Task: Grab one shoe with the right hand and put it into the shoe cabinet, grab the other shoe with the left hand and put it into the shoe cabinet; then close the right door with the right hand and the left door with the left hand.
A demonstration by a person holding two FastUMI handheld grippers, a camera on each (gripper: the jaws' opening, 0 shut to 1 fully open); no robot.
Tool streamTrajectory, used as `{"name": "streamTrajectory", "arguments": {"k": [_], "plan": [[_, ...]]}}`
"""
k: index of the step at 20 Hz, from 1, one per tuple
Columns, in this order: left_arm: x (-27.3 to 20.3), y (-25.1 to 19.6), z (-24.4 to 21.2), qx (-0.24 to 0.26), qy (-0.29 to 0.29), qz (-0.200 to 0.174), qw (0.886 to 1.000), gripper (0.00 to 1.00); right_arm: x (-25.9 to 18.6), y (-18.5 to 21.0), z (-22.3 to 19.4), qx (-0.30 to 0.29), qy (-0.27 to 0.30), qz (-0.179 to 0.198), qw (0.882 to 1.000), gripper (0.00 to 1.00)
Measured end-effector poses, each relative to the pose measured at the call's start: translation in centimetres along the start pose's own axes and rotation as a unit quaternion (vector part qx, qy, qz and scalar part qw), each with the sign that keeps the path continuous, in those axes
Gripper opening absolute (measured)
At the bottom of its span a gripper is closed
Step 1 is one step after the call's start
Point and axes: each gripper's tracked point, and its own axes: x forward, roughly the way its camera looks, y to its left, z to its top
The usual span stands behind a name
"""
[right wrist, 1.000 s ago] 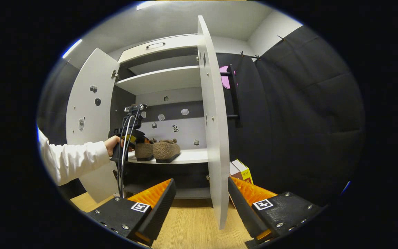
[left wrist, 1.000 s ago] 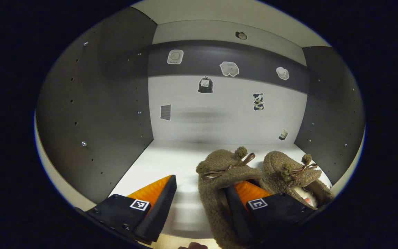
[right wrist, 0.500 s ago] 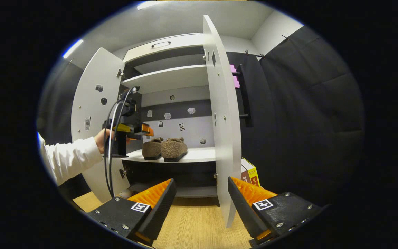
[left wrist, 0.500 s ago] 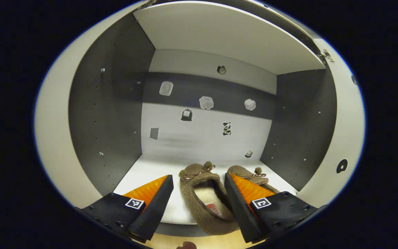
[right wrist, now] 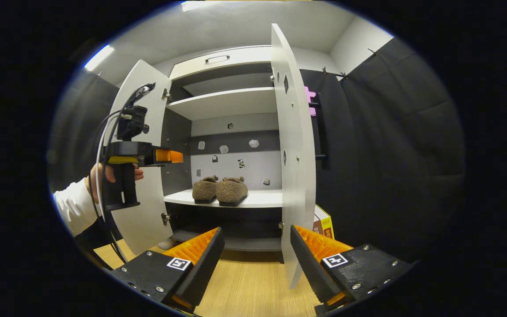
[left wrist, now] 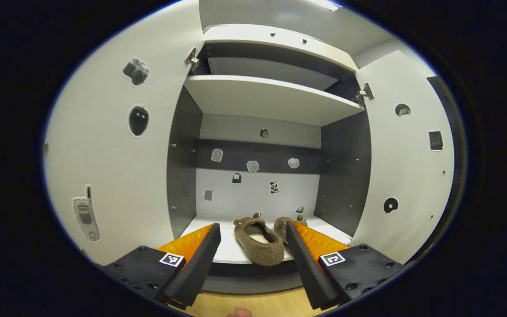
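Shelf (left wrist: 231, 253): shoes (left wrist: 258, 235) toes inward.

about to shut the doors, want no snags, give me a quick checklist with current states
1. Both shoes on the shelf: left shoe and right shoe sit side by side. ok
2. Left tongs open, holding nothing, outside the cabinet. ok
3. Right tongs open, holding nothing. ok
4. Right door wide open, its edge straight ahead of the right tongs. ok
5. Left door wide open; the hand with the left tongs is in front of it. ok
6. Heels inside the shelf's front edge: cannot tell.
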Motion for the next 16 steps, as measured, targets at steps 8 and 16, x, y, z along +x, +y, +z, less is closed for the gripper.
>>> {"name": "streamTrajectory", "arguments": {"k": [8, 16], "plan": [[-9.7, 1.1, -4.3, 0.003, -0.013, 0.055, 0.998, 0.97, -0.4, 1.7, -0.3, 0.005, 0.0, 0.021, 1.0, 0.93], [-15.4, 1.7, -9.5, 0.006, -0.004, 0.08, 0.997, 0.96, -1.1, -2.5, 3.0, -0.016, -0.049, -0.045, 0.998, 0.93]]}}
